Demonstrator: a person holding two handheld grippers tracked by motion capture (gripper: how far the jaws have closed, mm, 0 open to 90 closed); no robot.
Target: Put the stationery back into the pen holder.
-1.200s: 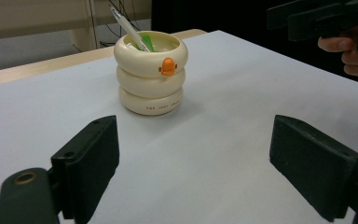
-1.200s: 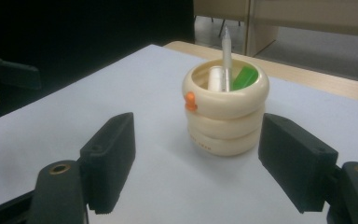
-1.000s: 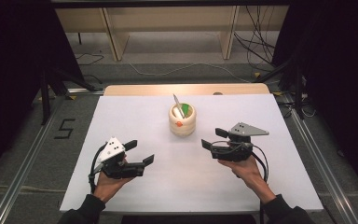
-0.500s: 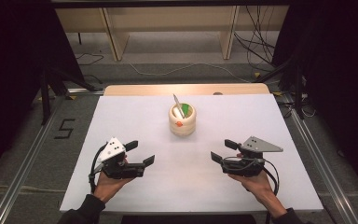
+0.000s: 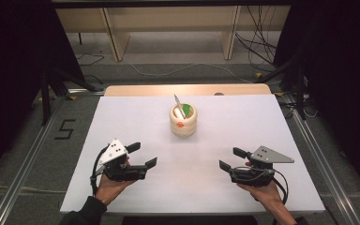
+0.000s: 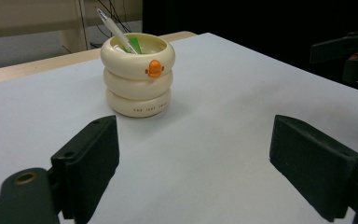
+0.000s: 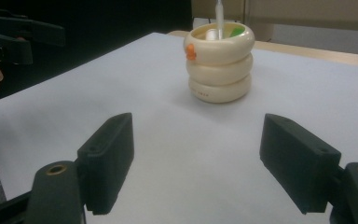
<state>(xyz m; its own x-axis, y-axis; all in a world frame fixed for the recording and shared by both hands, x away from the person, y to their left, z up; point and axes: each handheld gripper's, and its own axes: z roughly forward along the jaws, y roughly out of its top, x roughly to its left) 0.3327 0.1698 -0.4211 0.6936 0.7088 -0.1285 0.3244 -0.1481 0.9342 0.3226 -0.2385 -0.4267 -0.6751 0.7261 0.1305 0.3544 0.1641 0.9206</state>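
both grippers sit low over the near part of the white table (image 5: 122, 117), one in each hand, and i read them as empty. left gripper (image 5: 143, 155) has its jaws spread wide, nothing between them but bare tabletop; in the left gripper view the two black pads stand far apart with the cream holder (image 6: 137, 74) framed between them, well ahead. right gripper (image 5: 232, 159) is the same, jaws parted and pointed in toward the middle of the table, grey plate on top, cable trailing back by the wrist. my left hand (image 5: 110, 185) and right hand (image 5: 262, 190) come in from the bottom edge of the high view.

the cream holder (image 5: 183, 120) stands upright near the centre of the table, toward the far side, well apart from both grippers. it looks like three stacked rings with a small orange knob (image 6: 154, 69) on the top ring and small lettering on the bottom ring, too small for me to read. a pen (image 6: 114, 29) leans out of it, tilted, and something green (image 6: 135, 46) sits inside beside the pen. from the right gripper view the holder (image 7: 220, 60) is ahead, the pen (image 7: 219, 16) rising nearly straight.

beyond the table i see a wooden frame (image 5: 168, 28) and loose cables (image 5: 258, 47) on the floor.
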